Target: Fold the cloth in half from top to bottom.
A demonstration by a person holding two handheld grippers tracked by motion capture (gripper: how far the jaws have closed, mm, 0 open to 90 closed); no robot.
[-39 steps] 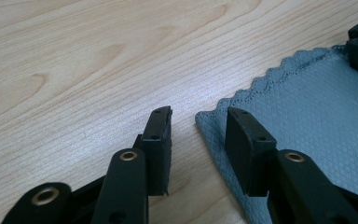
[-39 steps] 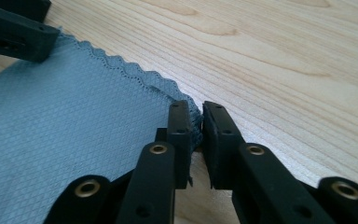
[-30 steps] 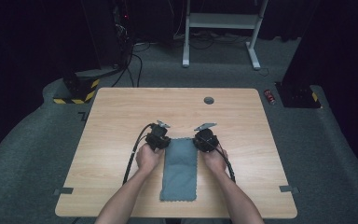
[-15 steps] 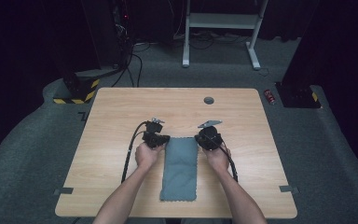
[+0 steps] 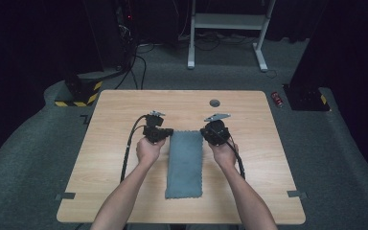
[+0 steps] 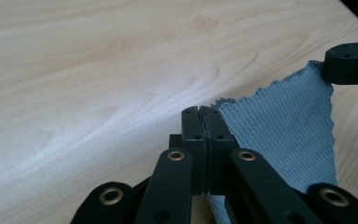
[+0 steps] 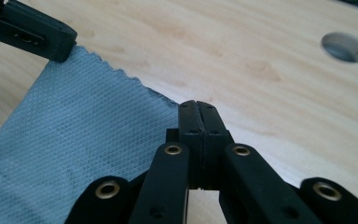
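A grey-blue waffle-weave cloth (image 5: 184,165) lies lengthwise on the wooden table (image 5: 120,110), with its far edge raised between my two grippers. My left gripper (image 5: 166,132) is shut on the far left corner. In the left gripper view its jaws (image 6: 200,112) are pressed together on the cloth (image 6: 284,135), which hangs slack towards the other gripper (image 6: 349,63). My right gripper (image 5: 205,132) is shut on the far right corner. In the right gripper view its jaws (image 7: 198,106) pinch the cloth (image 7: 74,135), and the left gripper (image 7: 32,32) grips the opposite corner.
A round cable hole (image 5: 214,102) (image 7: 345,46) sits in the table beyond the grippers. A cable (image 5: 127,148) trails from the left gripper along the forearm. On the floor are a white desk frame (image 5: 225,28), a red can (image 5: 278,99) and a yellow-black striped block (image 5: 76,98).
Both hands have risen and moved slightly away from the person, lifting the cloth's far edge off the table. The near part of the cloth still lies flat.
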